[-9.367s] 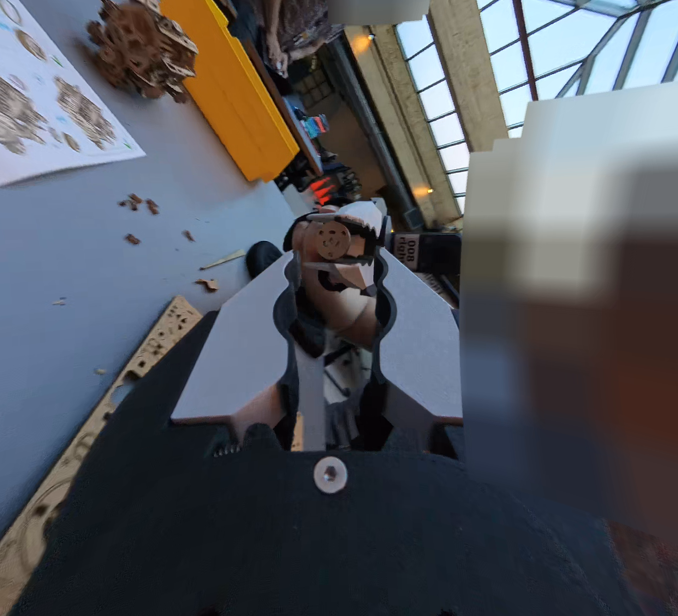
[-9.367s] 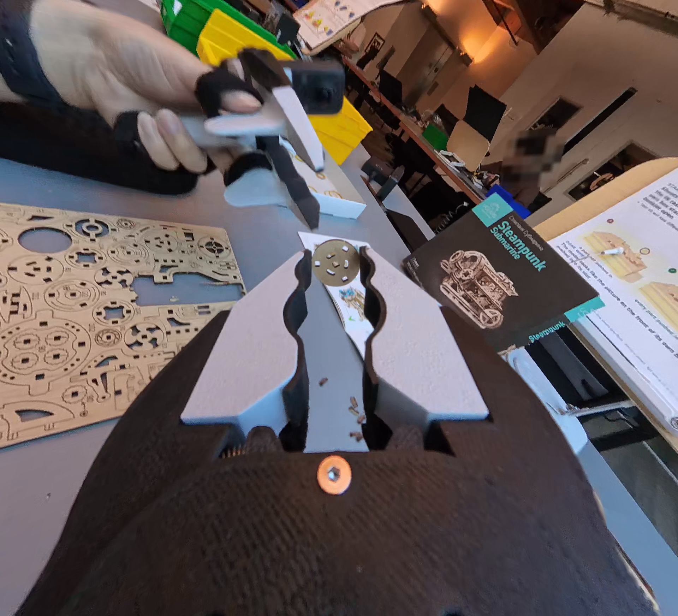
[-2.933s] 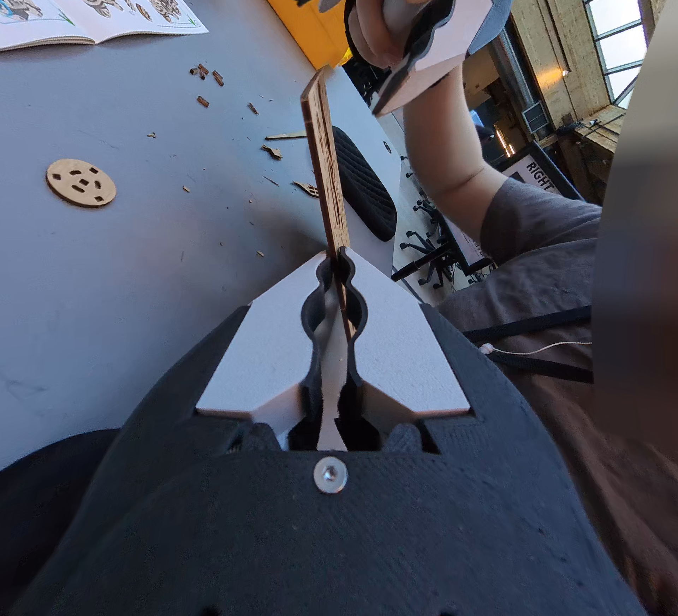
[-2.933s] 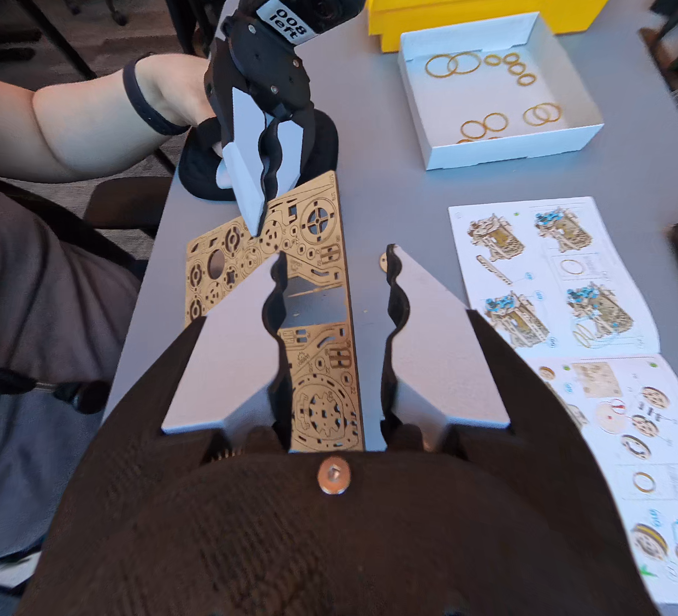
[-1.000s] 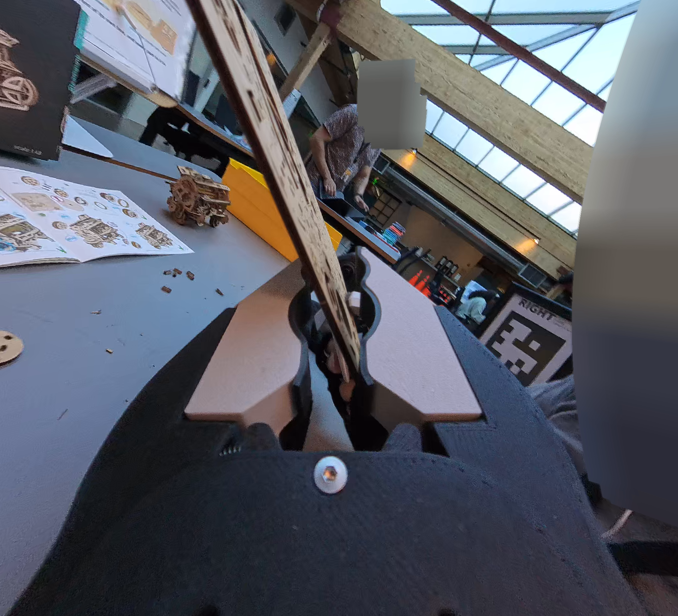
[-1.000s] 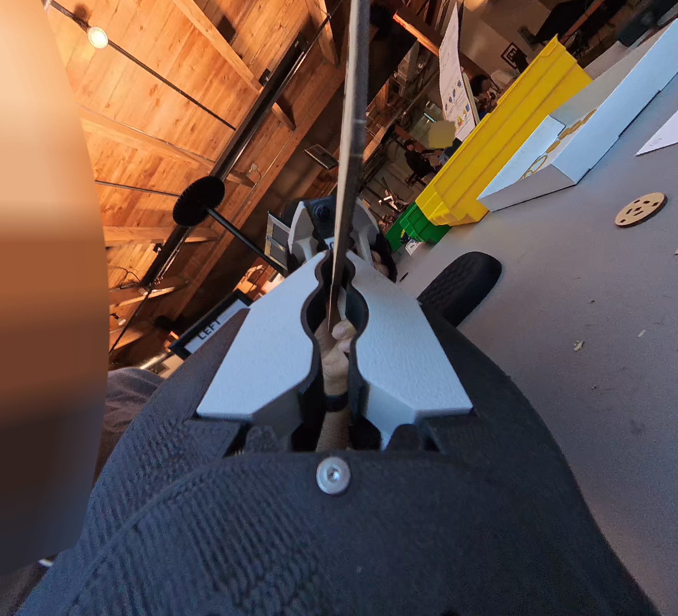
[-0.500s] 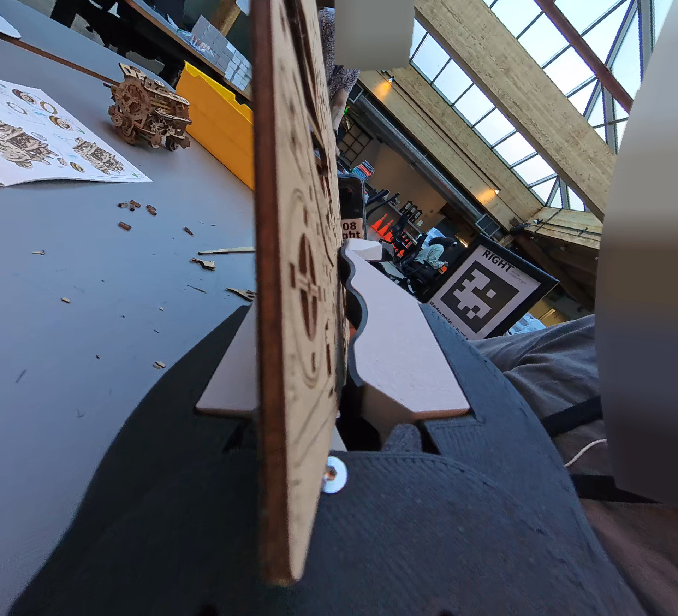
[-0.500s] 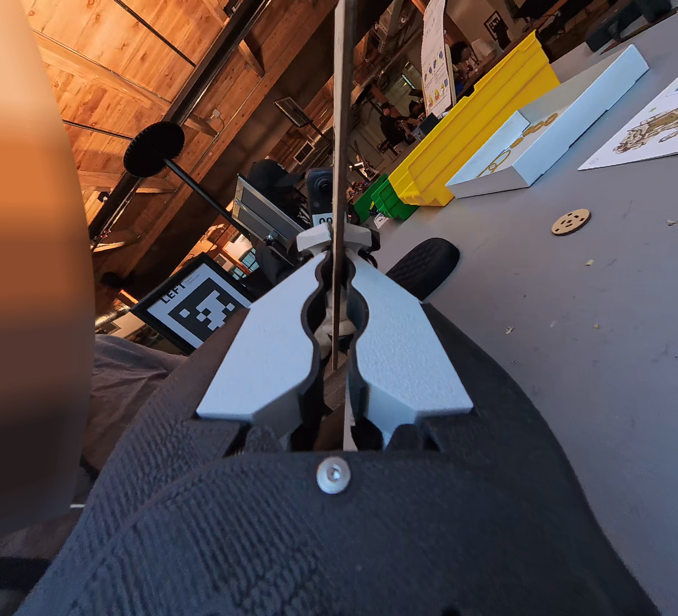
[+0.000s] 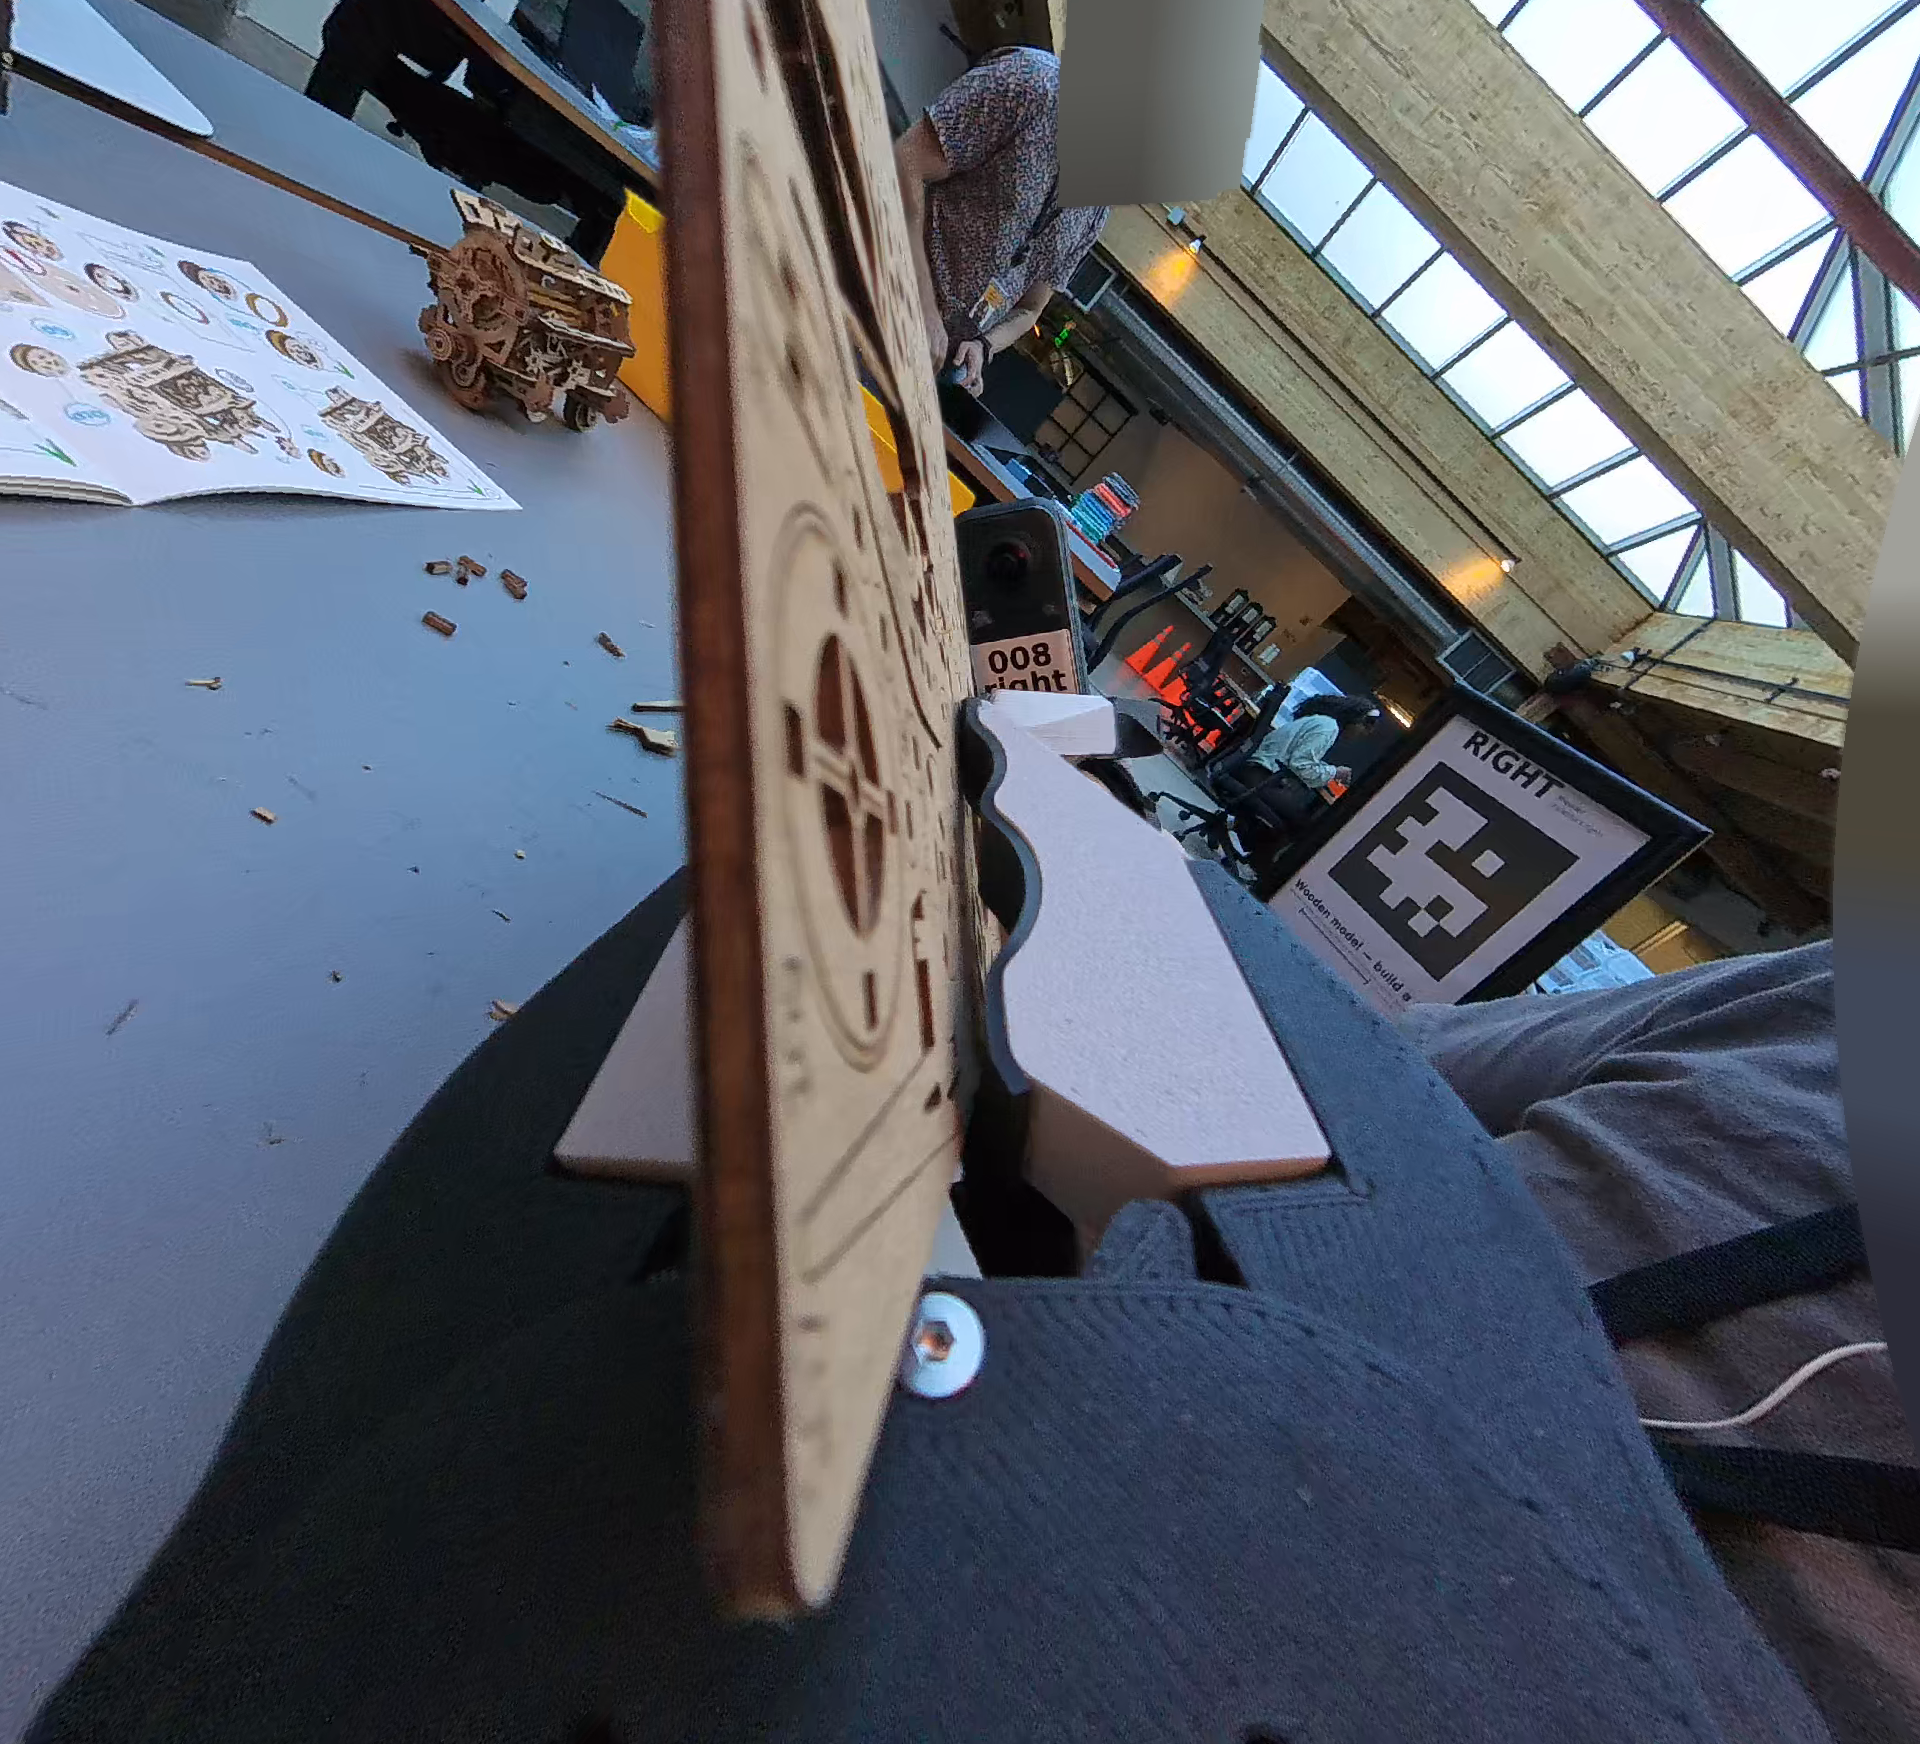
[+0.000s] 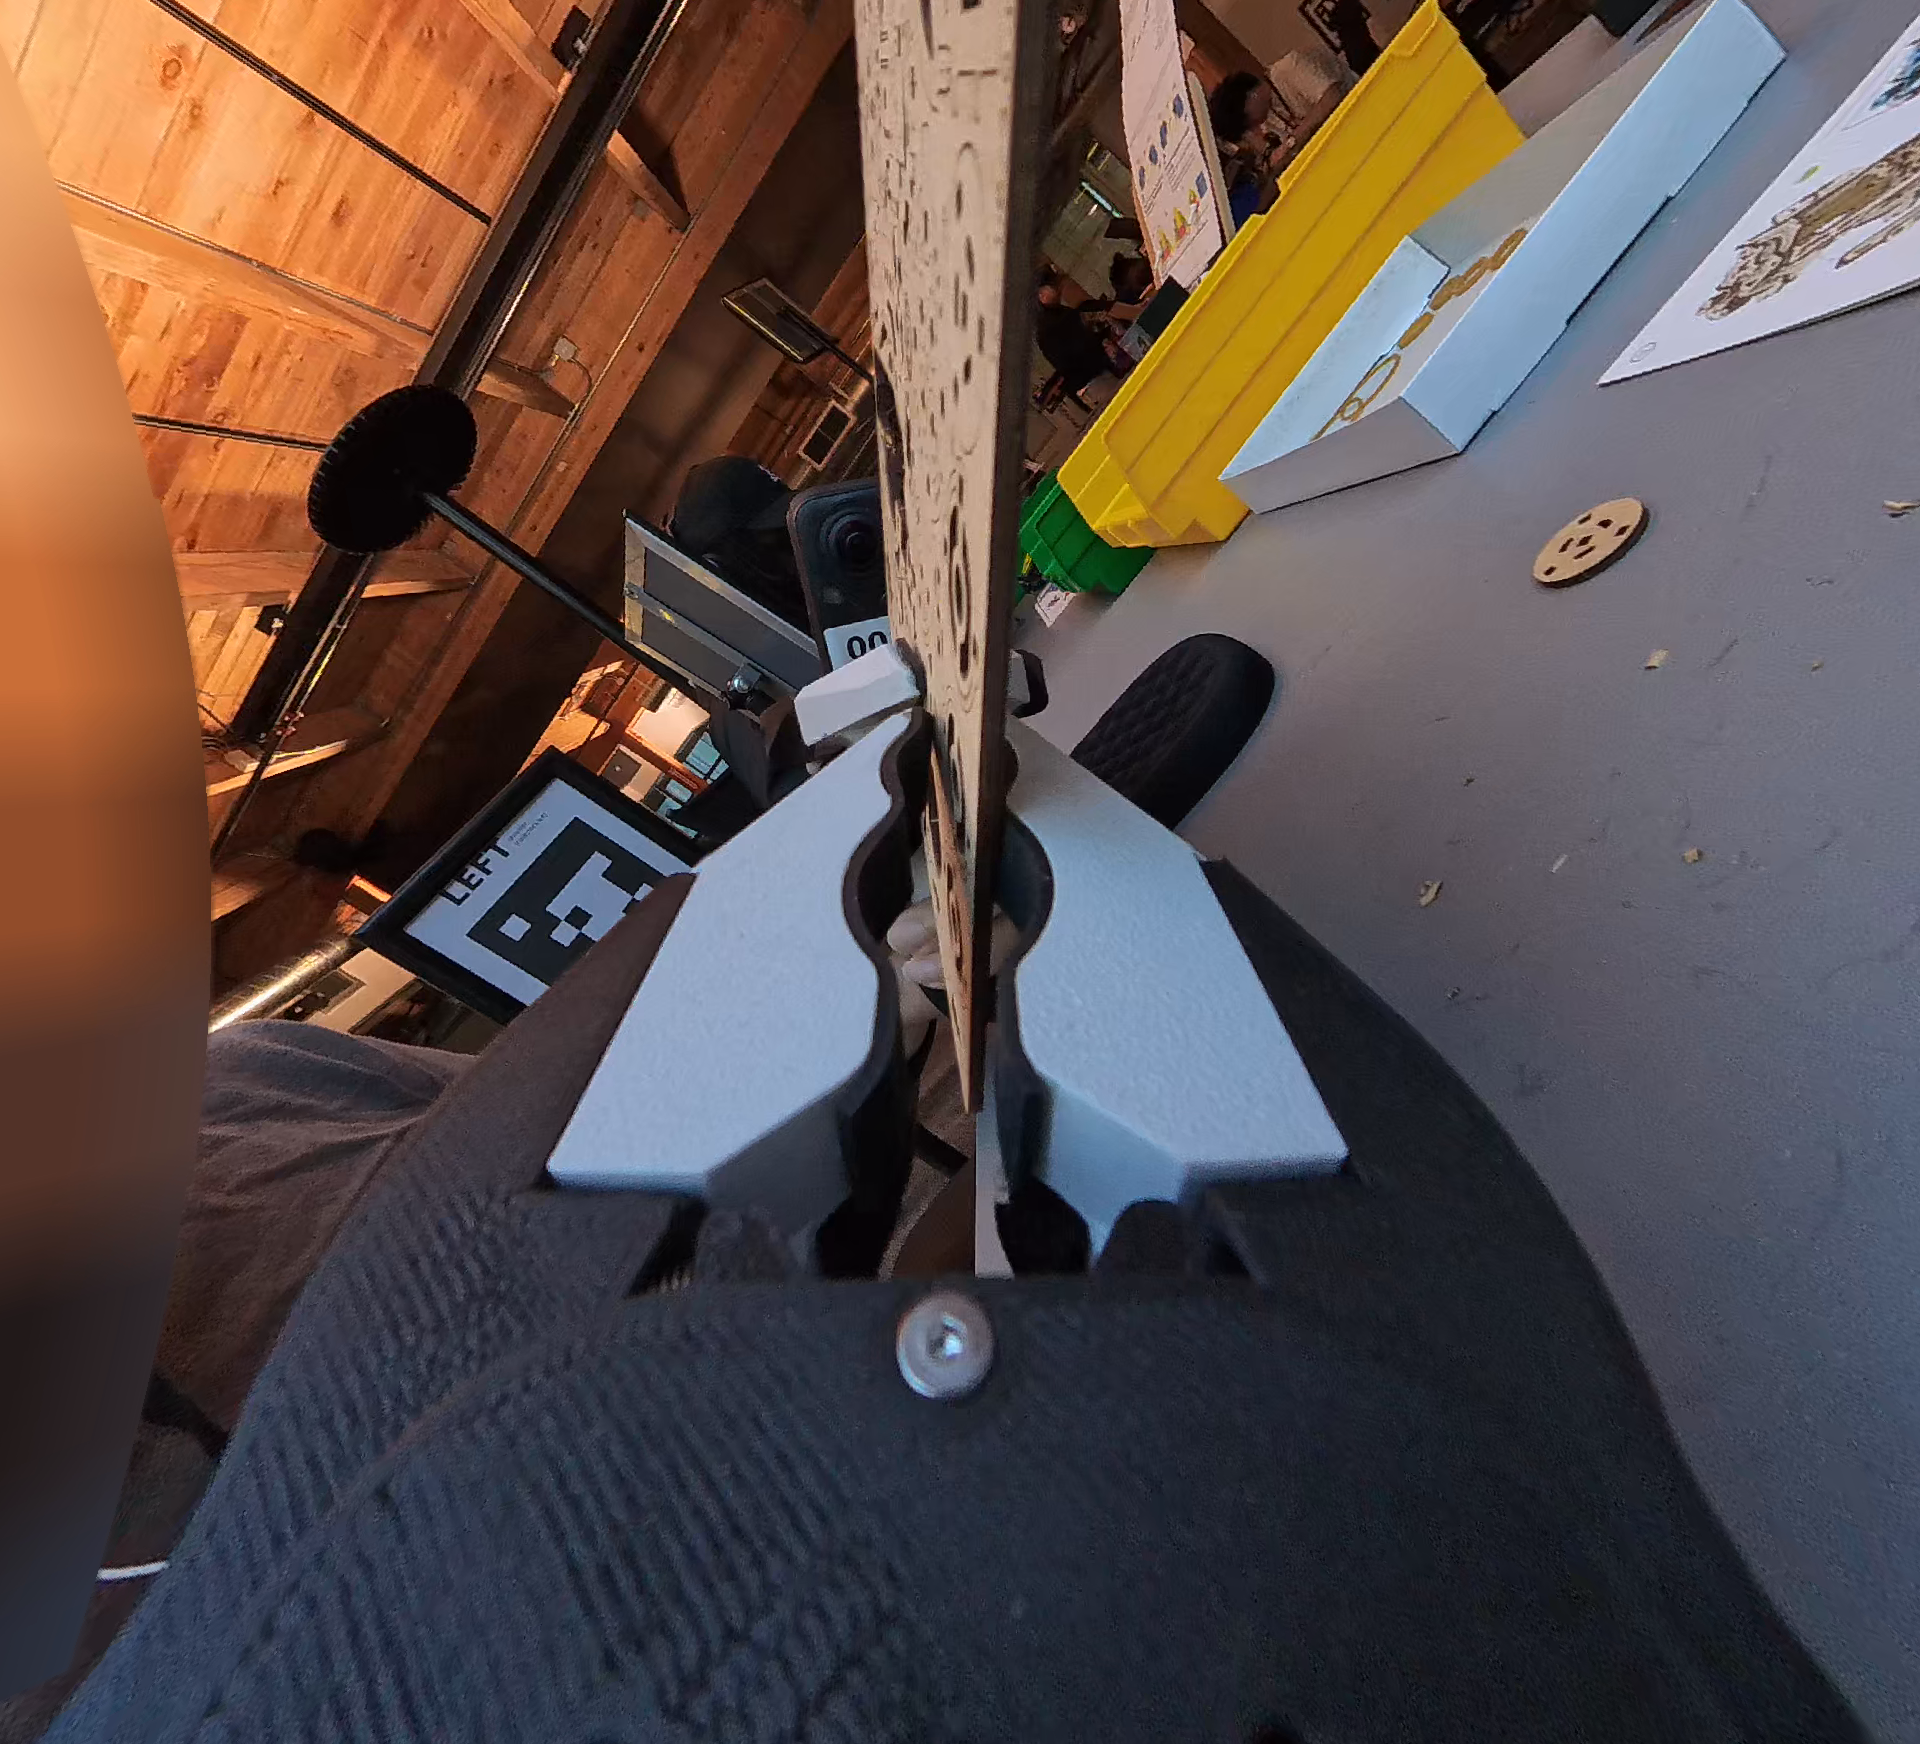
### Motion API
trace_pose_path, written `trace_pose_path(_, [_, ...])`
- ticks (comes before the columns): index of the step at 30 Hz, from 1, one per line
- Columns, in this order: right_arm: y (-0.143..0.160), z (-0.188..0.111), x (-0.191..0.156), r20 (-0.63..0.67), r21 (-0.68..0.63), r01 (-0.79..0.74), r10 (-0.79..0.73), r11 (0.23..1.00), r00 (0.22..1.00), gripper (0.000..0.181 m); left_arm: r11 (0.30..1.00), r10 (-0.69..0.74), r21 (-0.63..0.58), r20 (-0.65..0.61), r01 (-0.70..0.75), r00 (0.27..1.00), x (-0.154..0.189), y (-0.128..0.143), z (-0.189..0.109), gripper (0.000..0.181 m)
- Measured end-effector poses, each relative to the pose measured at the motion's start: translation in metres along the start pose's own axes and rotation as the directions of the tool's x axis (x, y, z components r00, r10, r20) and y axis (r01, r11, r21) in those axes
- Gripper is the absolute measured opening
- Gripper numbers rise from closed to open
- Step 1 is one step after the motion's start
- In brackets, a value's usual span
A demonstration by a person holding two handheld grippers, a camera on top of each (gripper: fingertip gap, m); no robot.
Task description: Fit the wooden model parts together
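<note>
Plywood fills the near field of both wrist views: a laser-cut wooden parts sheet (image 9: 821,759) is held upright, on edge, above the grey table (image 9: 260,759). The left gripper (image 9: 935,738) has its pale fingers pressed against the sheet's two faces, pinching it, though the sheet hides the finger on the table side almost wholly. The right gripper (image 10: 961,759) clamps the same sheet (image 10: 940,292) from the opposite side, its grey fingers drawn in tight on the thin board, and the two grippers face each other with their tips close together. Farther out on the table lie small wood scraps (image 9: 468,572) and a loose round wooden disc (image 10: 1590,541). Beyond those sit an open instruction booklet (image 9: 156,364) with a partly built wooden model (image 9: 525,328) just beside it, a white box of rings (image 10: 1496,271), and stacked yellow bins (image 10: 1299,260). A person (image 9: 997,177) stands at a far bench.
</note>
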State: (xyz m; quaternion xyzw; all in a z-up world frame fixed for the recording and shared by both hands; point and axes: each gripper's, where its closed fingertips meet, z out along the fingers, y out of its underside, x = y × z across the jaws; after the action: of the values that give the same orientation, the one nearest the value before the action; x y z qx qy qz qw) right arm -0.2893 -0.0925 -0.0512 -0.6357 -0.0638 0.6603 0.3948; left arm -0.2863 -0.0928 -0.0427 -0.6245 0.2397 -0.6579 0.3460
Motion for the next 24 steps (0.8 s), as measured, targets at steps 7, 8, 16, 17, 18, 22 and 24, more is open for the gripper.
trace_pose_path(7, [0.002,-0.001,0.003,-0.001,-0.007,-0.024,0.024,1.000,1.000,0.005,1.000,0.019,-0.010,0.020,-0.019,1.000,-0.003,0.004,0.001,0.000])
trace_pose_path(8, [0.003,-0.001,0.001,0.012,-0.007,-0.021,0.021,1.000,1.000,0.002,1.000,0.022,-0.008,0.020,-0.021,1.000,-0.003,0.004,0.001,0.001])
trace_pose_path(16, [0.008,-0.004,-0.004,0.031,-0.032,0.038,-0.037,0.999,0.999,0.000,0.999,-0.017,-0.045,-0.052,0.015,0.999,0.003,0.011,-0.001,0.001])
trace_pose_path(17, [0.008,-0.004,-0.005,0.032,-0.032,0.045,-0.044,0.998,0.999,0.000,0.998,-0.021,-0.053,-0.055,0.018,0.998,0.004,0.012,-0.001,0.001])
trace_pose_path(18, [0.009,-0.004,-0.004,0.032,-0.033,0.045,-0.044,0.998,0.999,0.000,0.998,-0.025,-0.062,-0.059,0.022,0.998,0.004,0.012,-0.001,0.001])
trace_pose_path(22, [0.007,-0.005,-0.004,0.043,-0.012,0.057,-0.057,0.998,0.997,0.000,0.997,-0.025,-0.072,-0.054,0.021,0.998,0.004,0.013,0.000,0.000])
trace_pose_path(24, [0.007,-0.005,-0.001,0.034,-0.012,0.036,-0.035,0.999,0.999,0.001,0.997,-0.005,-0.073,-0.029,0.003,1.000,0.002,0.013,0.001,0.000])
